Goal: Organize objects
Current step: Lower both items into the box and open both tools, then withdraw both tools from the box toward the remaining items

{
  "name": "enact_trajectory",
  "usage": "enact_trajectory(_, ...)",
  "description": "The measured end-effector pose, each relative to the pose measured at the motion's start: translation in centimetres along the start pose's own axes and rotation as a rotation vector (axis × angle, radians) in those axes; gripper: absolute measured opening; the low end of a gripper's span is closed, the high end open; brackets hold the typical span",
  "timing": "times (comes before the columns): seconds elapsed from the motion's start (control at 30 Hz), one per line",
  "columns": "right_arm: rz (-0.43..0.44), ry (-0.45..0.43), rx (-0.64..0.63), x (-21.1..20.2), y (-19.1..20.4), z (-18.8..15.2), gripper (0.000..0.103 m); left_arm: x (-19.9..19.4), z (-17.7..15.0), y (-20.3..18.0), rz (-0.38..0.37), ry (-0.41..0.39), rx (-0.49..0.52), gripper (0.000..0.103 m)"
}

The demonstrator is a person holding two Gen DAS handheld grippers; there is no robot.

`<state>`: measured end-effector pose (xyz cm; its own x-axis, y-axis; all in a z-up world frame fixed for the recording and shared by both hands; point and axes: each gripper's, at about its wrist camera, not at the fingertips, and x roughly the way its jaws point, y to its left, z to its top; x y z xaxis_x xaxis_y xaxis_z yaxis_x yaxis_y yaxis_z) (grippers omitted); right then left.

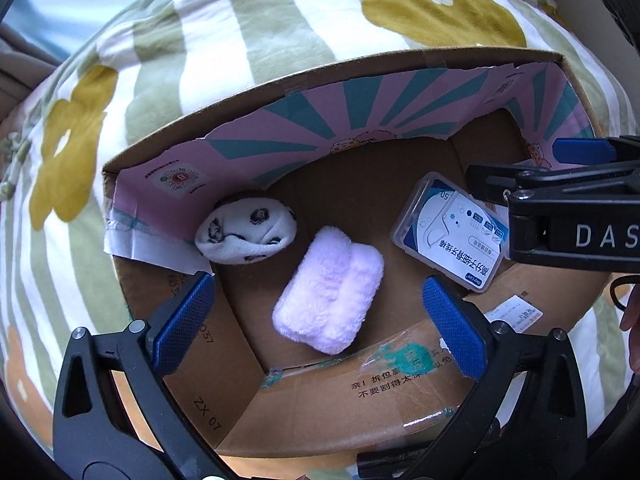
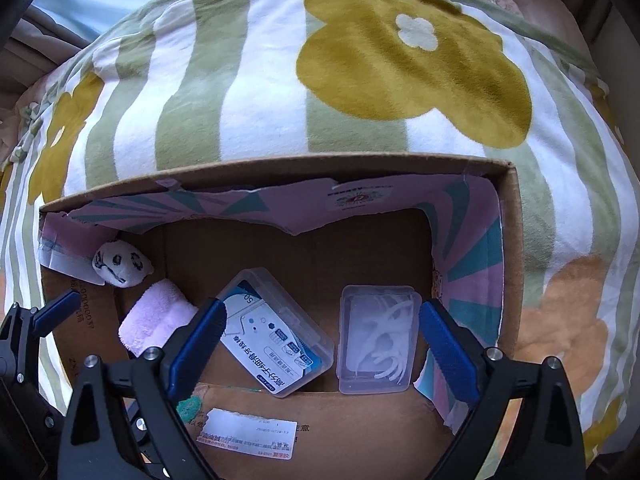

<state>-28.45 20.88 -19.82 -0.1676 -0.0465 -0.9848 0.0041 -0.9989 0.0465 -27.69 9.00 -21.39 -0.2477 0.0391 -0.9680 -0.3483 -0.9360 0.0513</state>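
Cardboard box [image 2: 514, 216] on a flowery blanket [image 2: 248, 92], inside it a panda sock [image 1: 246, 230], pink cloth [image 1: 330, 290], labelled case [image 2: 276, 332], clear case [image 2: 376, 338] (floss picks), both tongs, left [image 1: 320, 320] and right [image 2: 322, 346], spread open, gripping nothing.

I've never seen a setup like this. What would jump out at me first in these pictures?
Probably the open cardboard box sitting on a fleece blanket with big mustard flowers. Inside, a panda-print sock ball sits in the far left corner, with a fluffy pink cloth beside it and two clear plastic cases further right. Both blue-padded tools hover open above, holding nothing.
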Motion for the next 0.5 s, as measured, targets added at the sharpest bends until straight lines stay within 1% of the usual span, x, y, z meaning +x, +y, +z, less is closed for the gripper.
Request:
enact_trajectory(0.13, 0.01, -0.006, 0.001, -0.6, 0.2, -0.2, 0.096, -0.6, -0.2, 0.1, -0.001, -0.008, -0.004, 0.103)
enact_trajectory(0.27, 0.004, -0.023, -0.008, -2.2, 0.5, -0.6, 0.096, -1.8, -0.4, 0.4, -0.007, -0.023, -0.022, 0.103)
enact_trajectory(0.37, 0.001, -0.04, -0.012, -4.0, 0.4, -1.2, 0.096, -3.0, -0.5, 0.7, -0.017, -0.035, -0.035, 0.103)
enact_trajectory(0.5, 0.0, -0.075, -0.015, -6.1, 1.2, -1.1, 0.096, -5.4, -0.7, 1.0, -0.019, -0.065, -0.048, 0.103)
